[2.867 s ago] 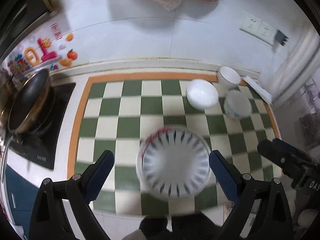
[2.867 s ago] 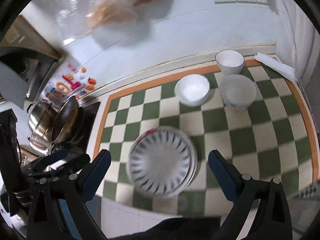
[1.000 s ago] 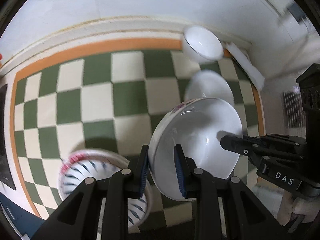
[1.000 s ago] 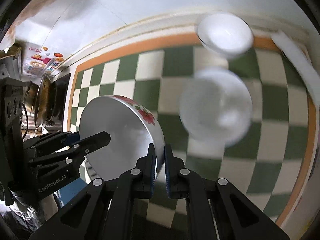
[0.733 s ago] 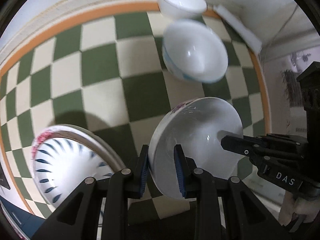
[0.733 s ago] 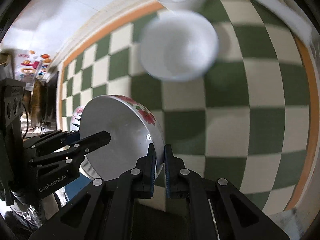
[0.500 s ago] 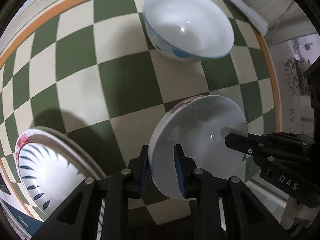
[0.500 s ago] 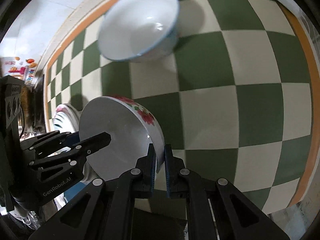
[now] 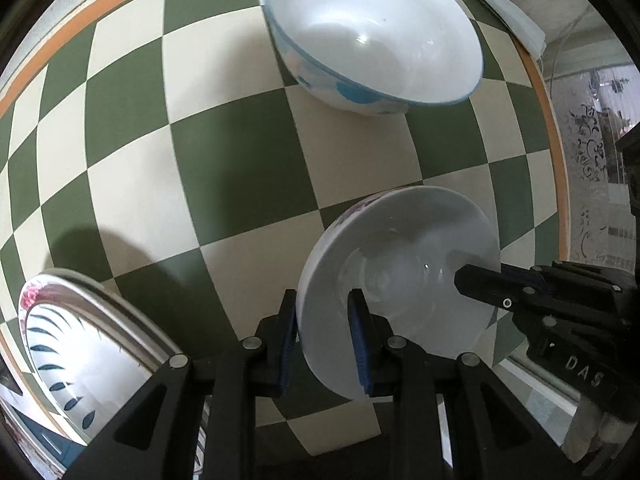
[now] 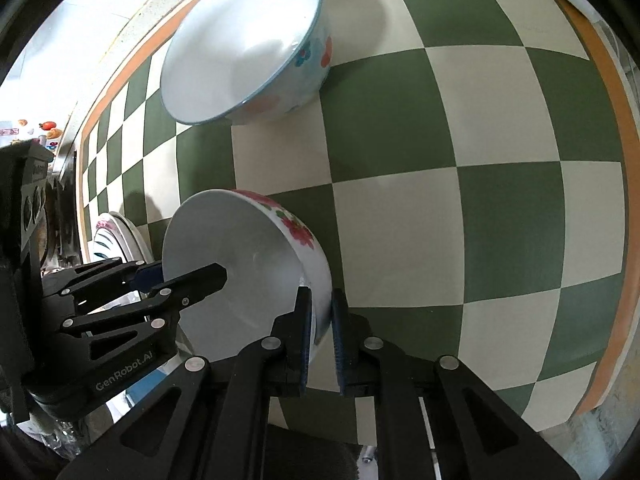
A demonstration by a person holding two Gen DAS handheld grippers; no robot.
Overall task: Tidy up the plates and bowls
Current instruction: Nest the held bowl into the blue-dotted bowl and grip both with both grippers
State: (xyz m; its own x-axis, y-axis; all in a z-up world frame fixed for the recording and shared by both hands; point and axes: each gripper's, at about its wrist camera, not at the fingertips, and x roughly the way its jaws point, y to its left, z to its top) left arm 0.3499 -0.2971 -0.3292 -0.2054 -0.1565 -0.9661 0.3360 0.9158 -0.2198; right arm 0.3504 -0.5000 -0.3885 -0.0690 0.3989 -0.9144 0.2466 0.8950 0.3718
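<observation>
Left gripper (image 9: 325, 334) clamps the near rim of a white bowl (image 9: 400, 292), one blue pad inside the rim and one outside. Right gripper (image 10: 320, 328) pinches the opposite rim of the same bowl (image 10: 240, 264); its jaws are easing apart, though the rim sits between the pads and they look to be touching it. The bowl is tilted and sits low over a green-and-cream checked mat (image 9: 240, 152); whether its base touches the mat is hidden by the bowl itself. Red flowers on its outer wall show in the right wrist view; the left wrist view catches only a pink trace at the rim.

Beyond it on the mat stands a second bowl (image 9: 376, 36) with a blue rim, well apart from the held one. Its outside carries blue and orange patches, too blurred to read as a pattern.

A plate (image 9: 80, 356) with dark blue streaks lies at the left edge, cut off by the frame and partly behind the left gripper's arm. In the right wrist view only a sliver of it (image 10: 114, 236) shows behind the bowl.

A folded white cloth (image 9: 504, 4) is clipped by the top edge. An orange border (image 10: 624, 184) runs round the mat.
</observation>
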